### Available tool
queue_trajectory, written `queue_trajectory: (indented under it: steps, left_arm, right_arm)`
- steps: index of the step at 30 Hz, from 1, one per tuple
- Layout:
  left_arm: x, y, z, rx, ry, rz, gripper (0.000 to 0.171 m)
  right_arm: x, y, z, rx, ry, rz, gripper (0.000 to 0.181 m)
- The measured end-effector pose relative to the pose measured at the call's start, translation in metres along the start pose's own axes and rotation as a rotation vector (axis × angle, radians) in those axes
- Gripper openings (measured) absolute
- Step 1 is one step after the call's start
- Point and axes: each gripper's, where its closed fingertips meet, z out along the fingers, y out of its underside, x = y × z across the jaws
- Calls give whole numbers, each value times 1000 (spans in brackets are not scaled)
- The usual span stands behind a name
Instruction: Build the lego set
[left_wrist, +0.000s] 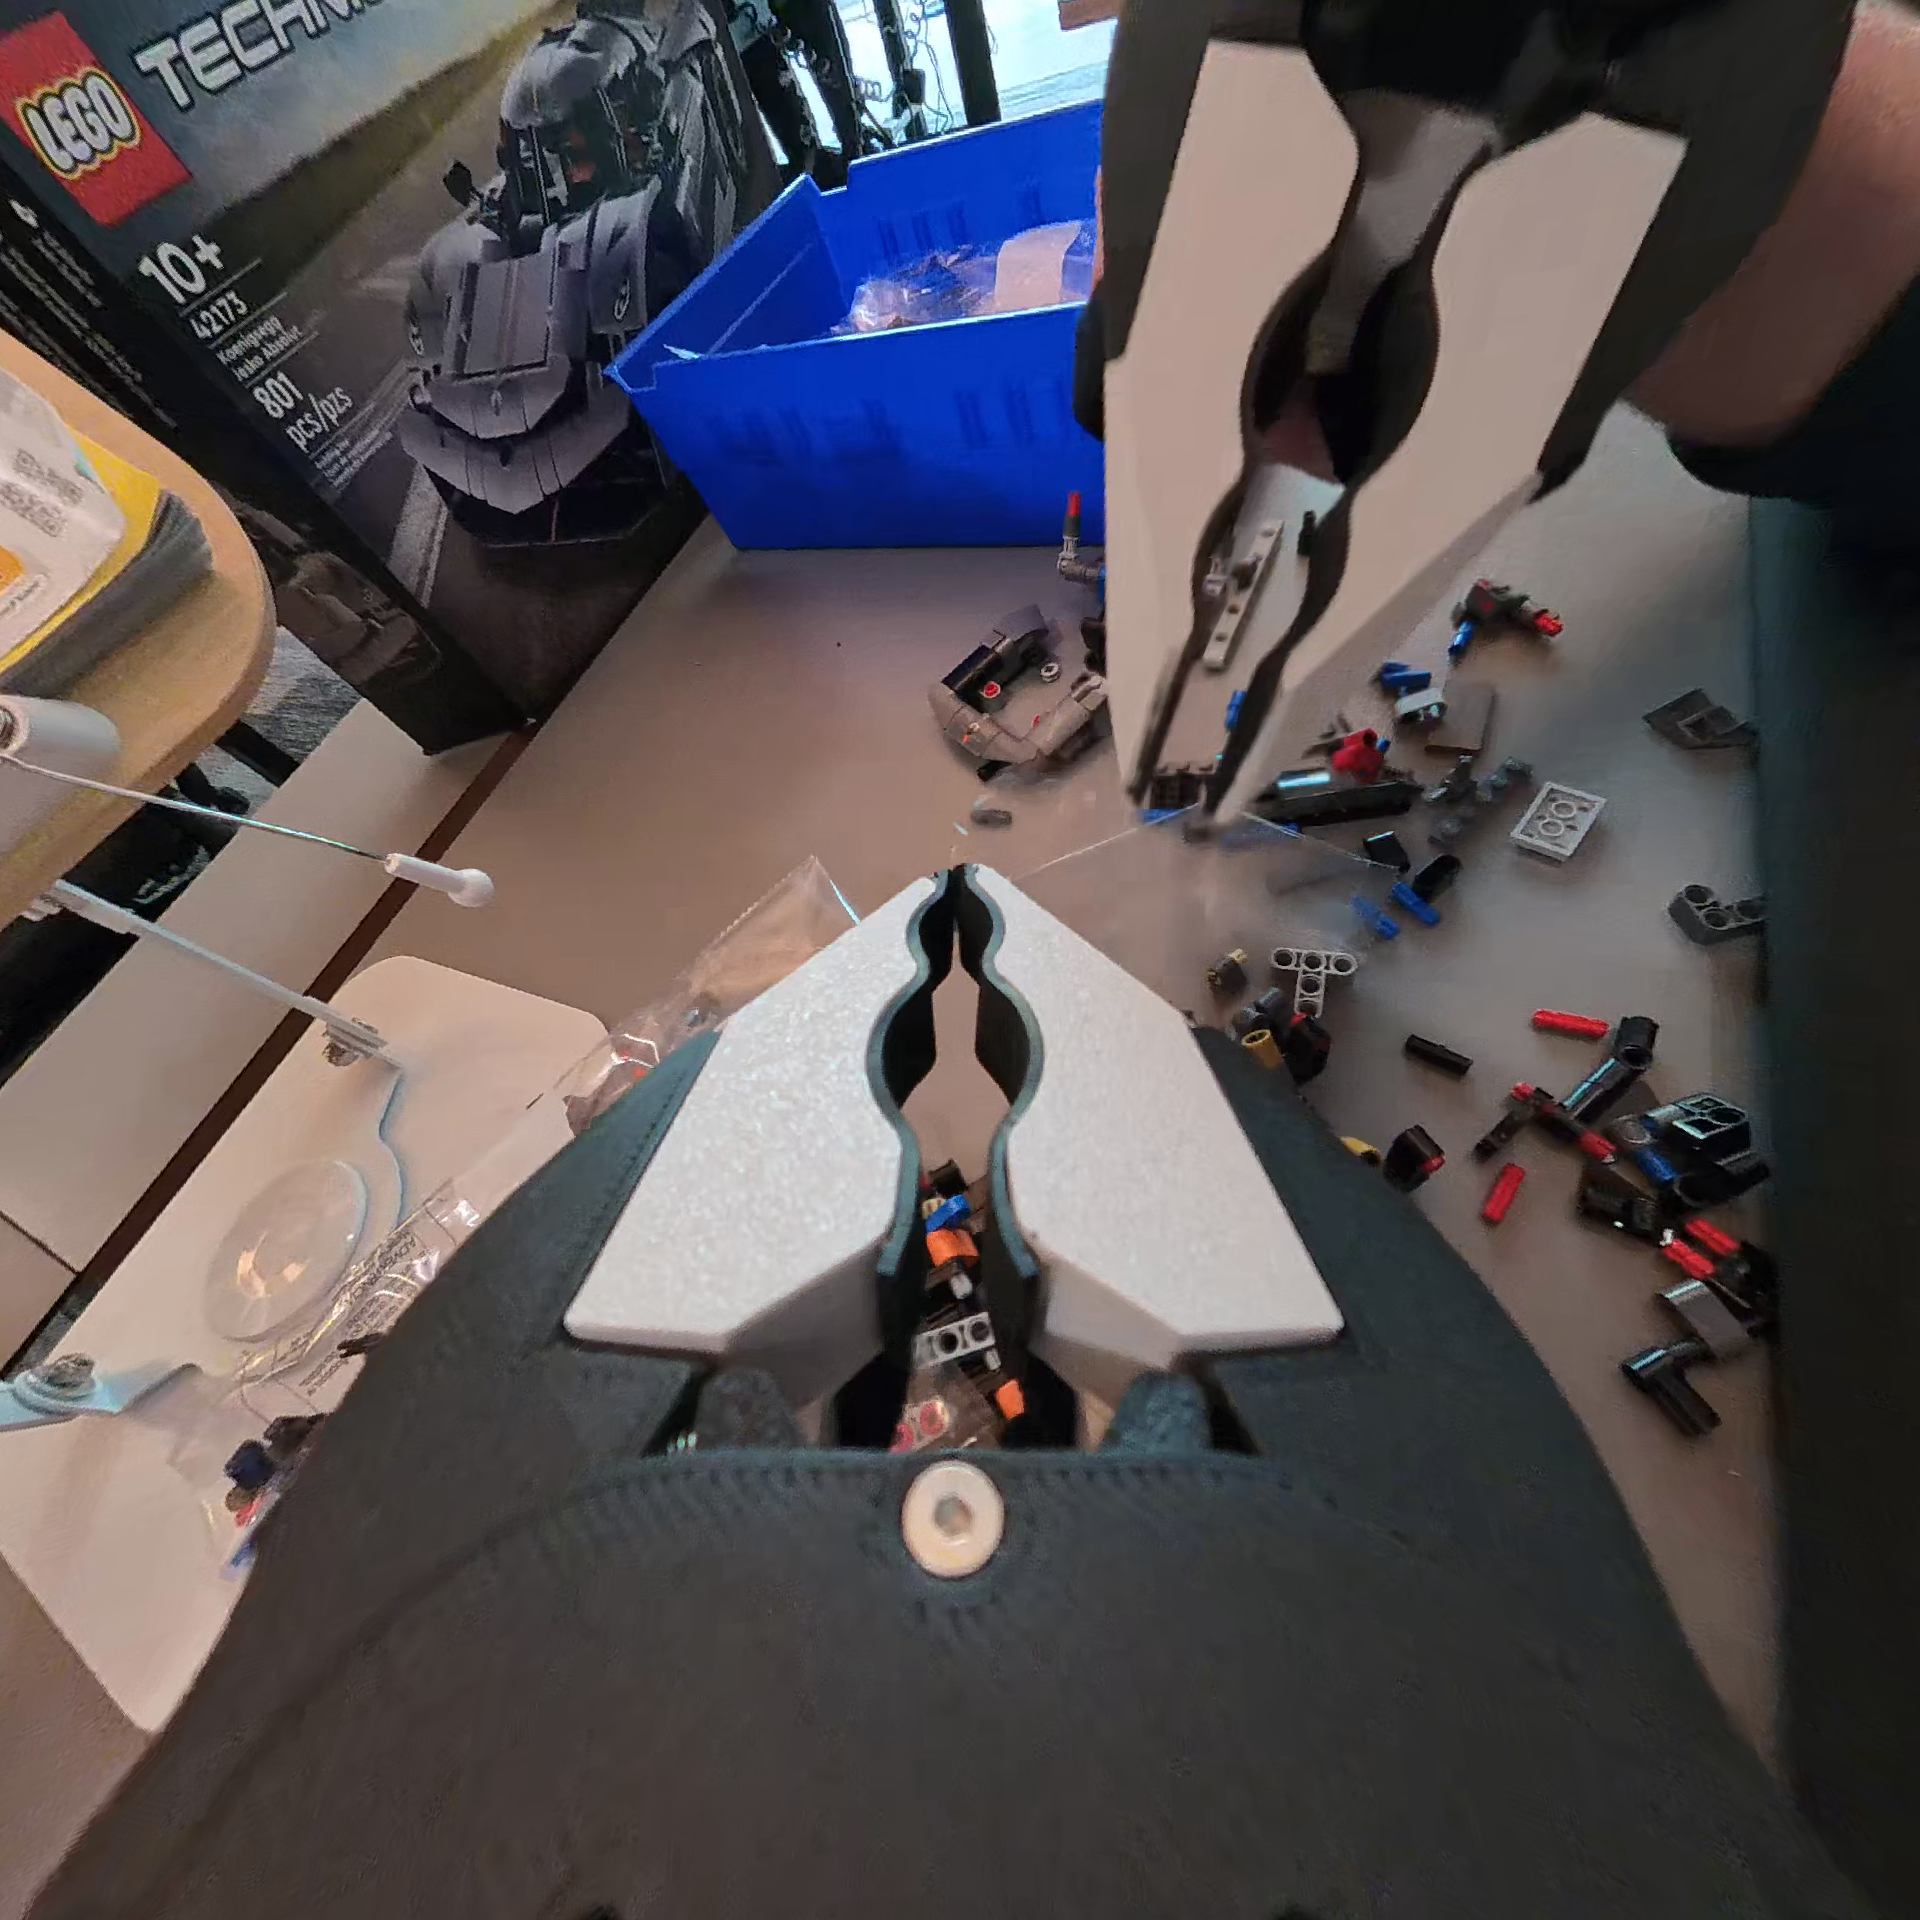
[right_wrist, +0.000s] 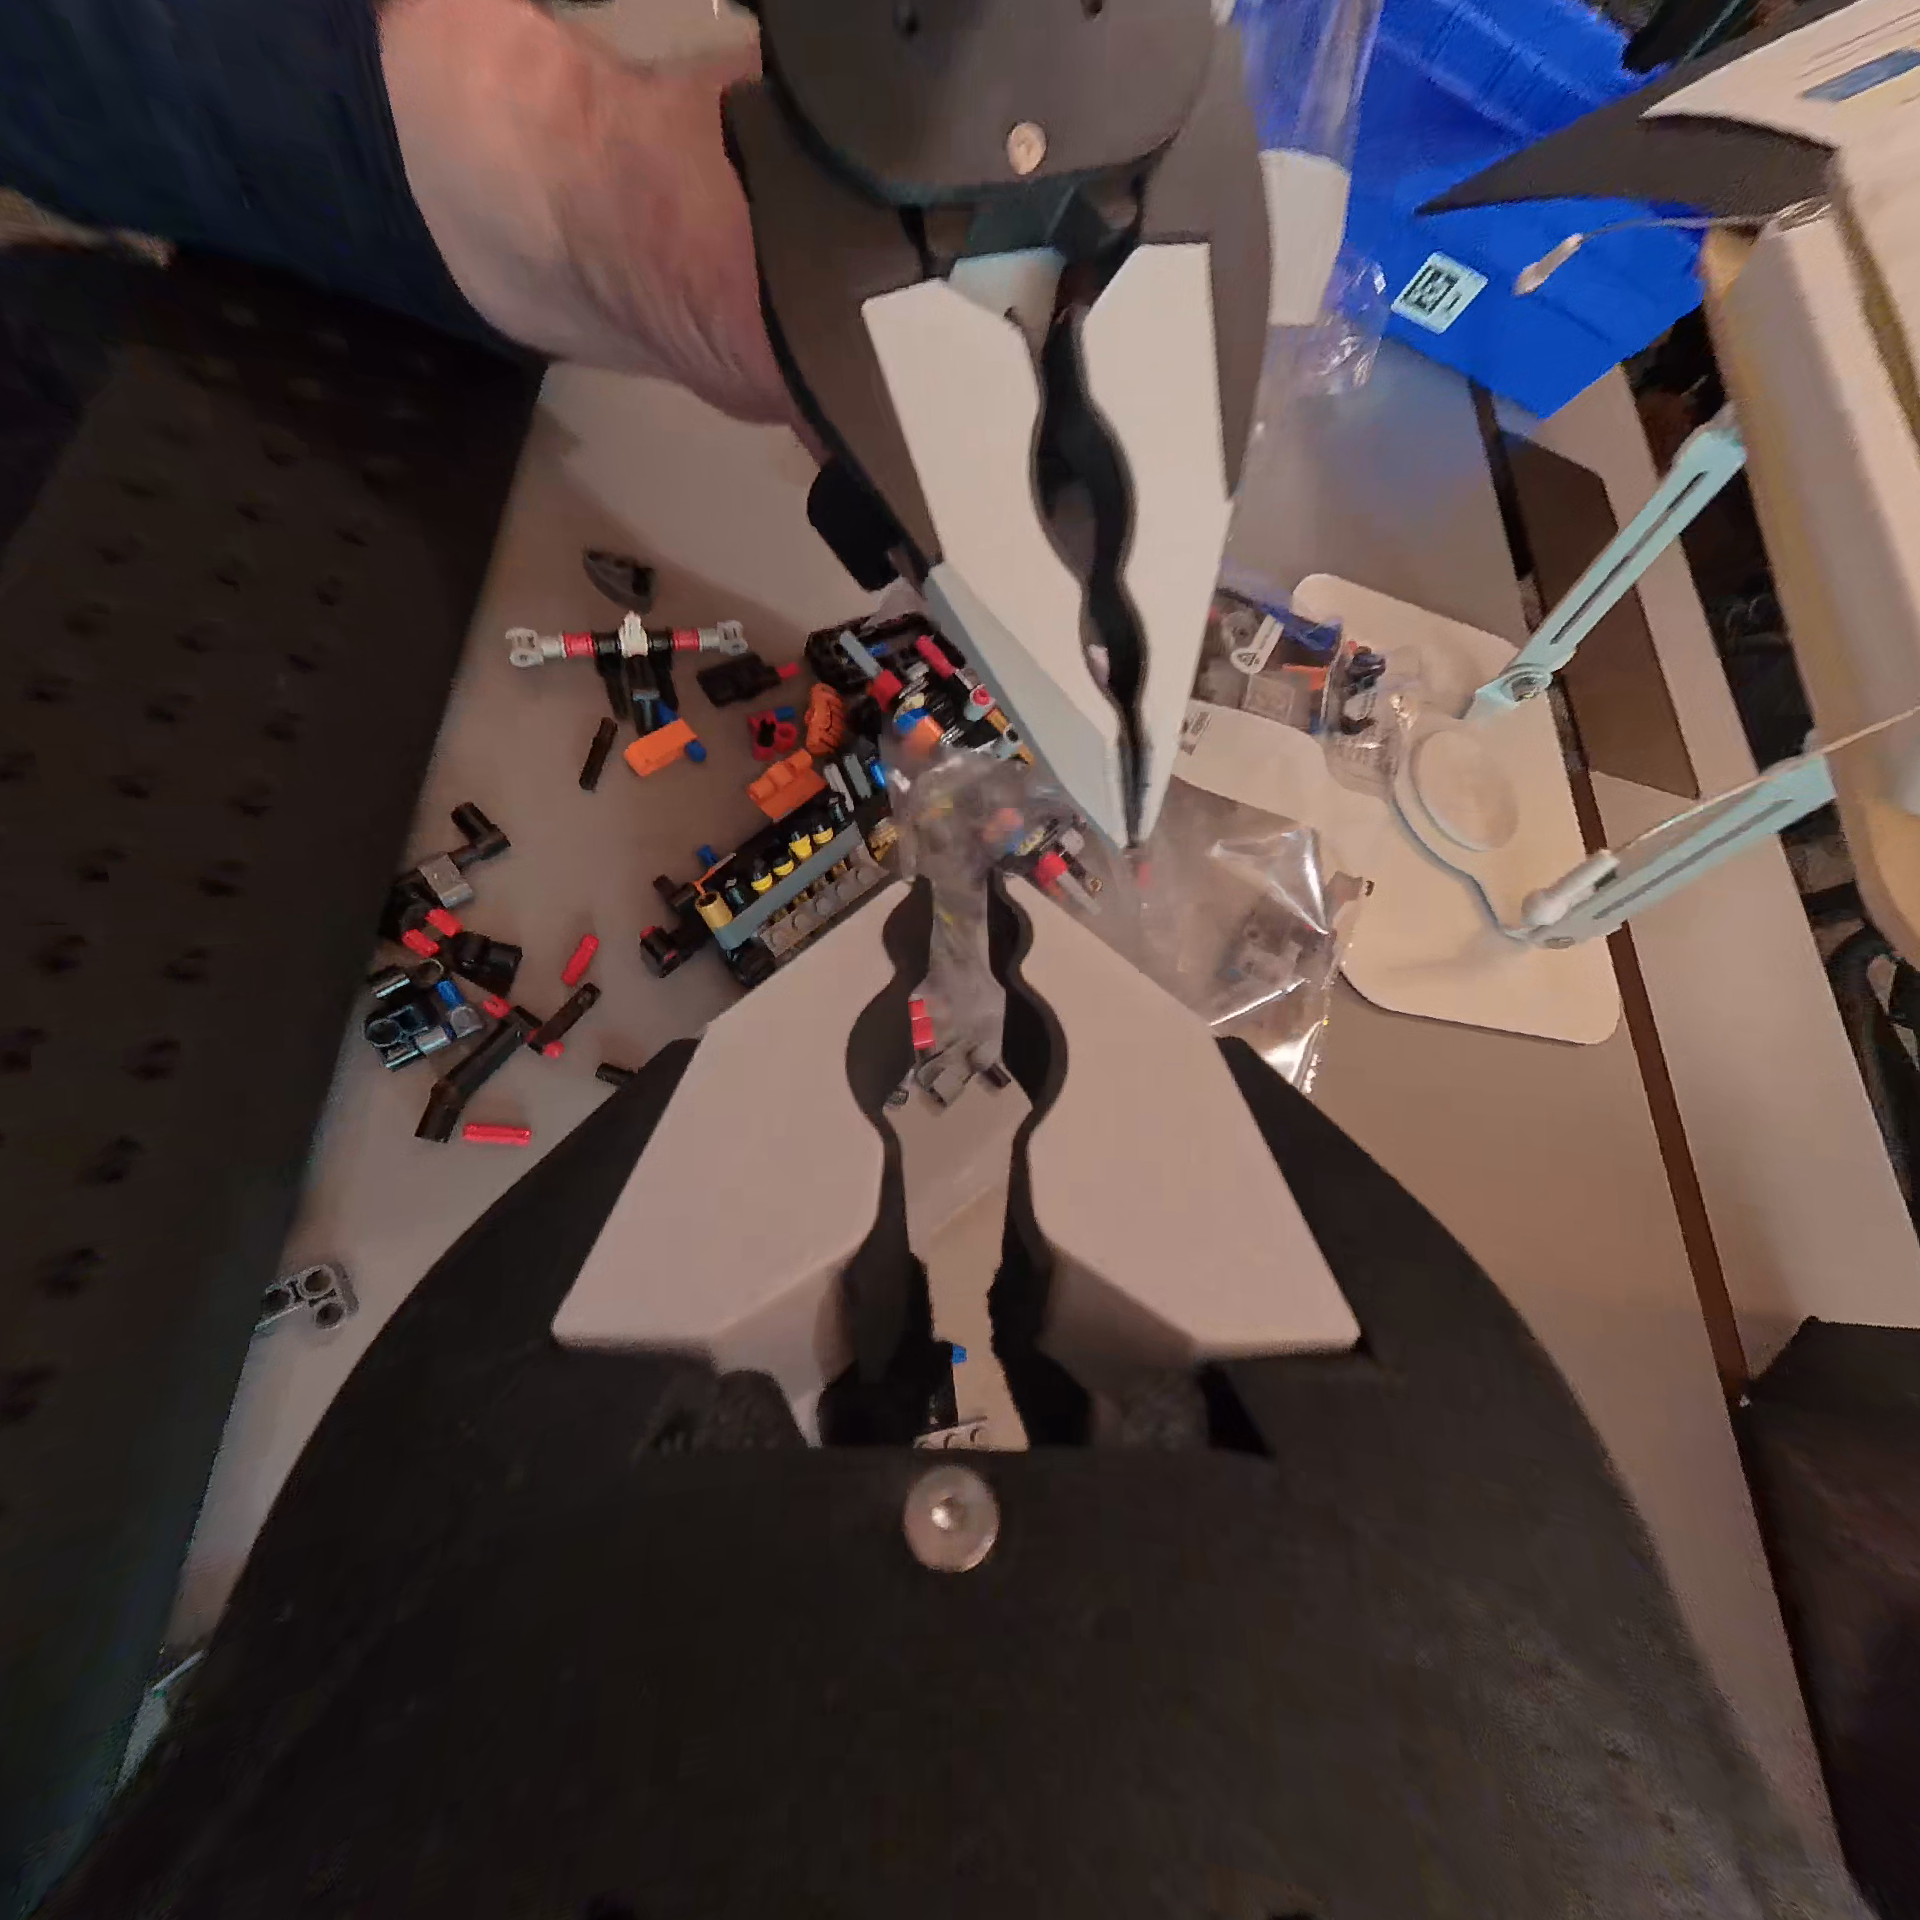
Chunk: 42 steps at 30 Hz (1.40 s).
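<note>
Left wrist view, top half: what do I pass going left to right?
Dark cardboard set box → blue plastic bin → right gripper pointing down → scattered loose bricks on the grey table.

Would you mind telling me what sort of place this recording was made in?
Probably an office or lab workbench, not a home: a blue storage bin behind the table, a tangle of cables beyond, and the set's box propped beside it.

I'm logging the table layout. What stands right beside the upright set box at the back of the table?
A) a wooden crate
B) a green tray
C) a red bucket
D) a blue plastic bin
D: in the left wrist view, a blue plastic bin stands beside the set box.
</note>
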Motion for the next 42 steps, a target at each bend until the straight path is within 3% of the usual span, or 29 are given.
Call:
queue_trajectory:
  steps: [5,12,25,42]
  left_arm:
    - [-1,2,1,-14,-8,14,0]
    - [-1,1,1,-8,-12,23,0]
    - [2,0,1,-5,-18,62,0]
    - [3,-1,1,-10,-16,65,0]
  right_arm:
    - [16,-4,-20,72,55,62,8]
    - [37,53,-16,-141,116,209,12]
    - [52,82,-12,-235,168,307,12]
    - [55,168,8,-576,188,486,16]
